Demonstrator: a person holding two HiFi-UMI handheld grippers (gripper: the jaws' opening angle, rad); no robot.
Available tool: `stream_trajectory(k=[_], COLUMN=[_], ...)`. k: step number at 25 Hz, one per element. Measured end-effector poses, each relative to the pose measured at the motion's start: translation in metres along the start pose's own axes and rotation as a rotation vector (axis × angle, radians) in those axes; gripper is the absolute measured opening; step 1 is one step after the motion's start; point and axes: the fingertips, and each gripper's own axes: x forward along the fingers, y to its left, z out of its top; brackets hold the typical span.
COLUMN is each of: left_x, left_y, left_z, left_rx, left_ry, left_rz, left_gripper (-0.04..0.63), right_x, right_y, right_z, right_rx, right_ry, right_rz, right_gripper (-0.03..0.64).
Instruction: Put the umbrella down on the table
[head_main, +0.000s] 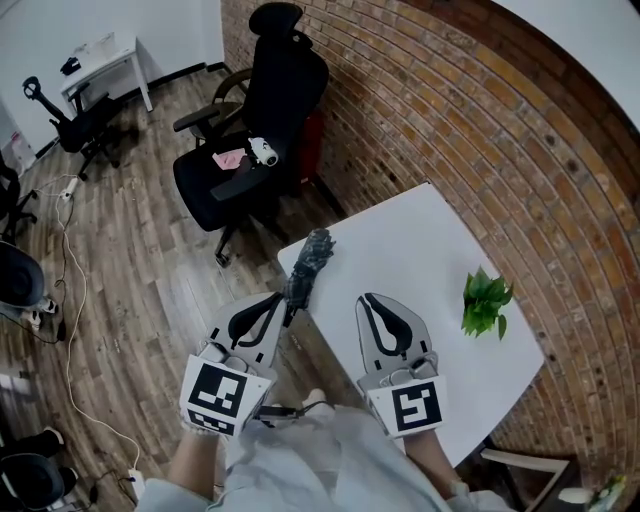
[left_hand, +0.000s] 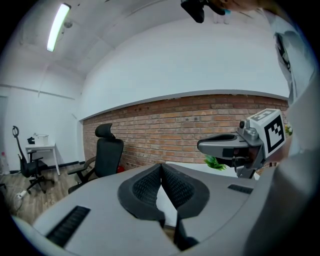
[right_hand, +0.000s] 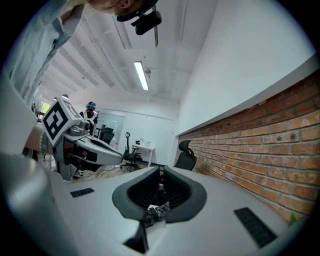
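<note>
While the umbrella looks laid on the surface's left corner, mid-frame, just ahead of the left gripper, fingers of it and the right gripper sit together on nothing, so put-down seems done; next, back off without knocking it over the edge.

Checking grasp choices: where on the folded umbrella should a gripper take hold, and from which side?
Likely mid-length on the umbrella, jaws across its narrow width, from above on the near side. It is a slim folded bundle pointing away from the person at the table corner, closest to the left gripper.
</note>
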Motion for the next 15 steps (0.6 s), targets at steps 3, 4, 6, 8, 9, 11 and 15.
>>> stream_trajectory(k=[3,4,6,8,9,11,15], left_x=[0.0003,0.0007,0.0009,0.0,-0.0007,-0.002,-0.0031], left_y=[-0.0007,-0.0014,-0.0024,-0.0025,-0.0022,-0.0014,0.0018], left_z=[-0.0015,-0.0029,-0.0047,-0.0024,-0.0004,0.0024,0.005], left_rx=[-0.011,-0.011,-0.008,-0.008,-0.009,-0.014,-0.037], left_ry=[0.002,0.005,0.011,-0.001,-0.012,-0.029,-0.04], left_rz=[-0.007,-0.01,-0.013,-0.007,-0.003,0.004,0.007], left_gripper=[0.018,0.018,0.019,0.019,0.018,0.02,0.018], right_x=[-0.0003,-0.0003,-0.0005,-0.0007,-0.0007,-0.0002,0.0011], right_y=[0.0013,0.0016,0.0026,0.0041,0.0048,0.0055,0.0053], right_z=[-0.0011,-0.0016,-0.0023,-0.0021,-0.002,-0.0018,-0.0018], right_rx=[-0.005,-0.006,-0.01,-0.013,-0.017,-0.023,-0.022], right_ry=[0.002,0.001,0.002,0.004,0.004,0.005,0.01], right_rz=[0.003,0.004,0.007,0.009,0.011,0.014,0.009], right_gripper=[0.054,0.054,0.054,0.054,0.054,0.054,0.054])
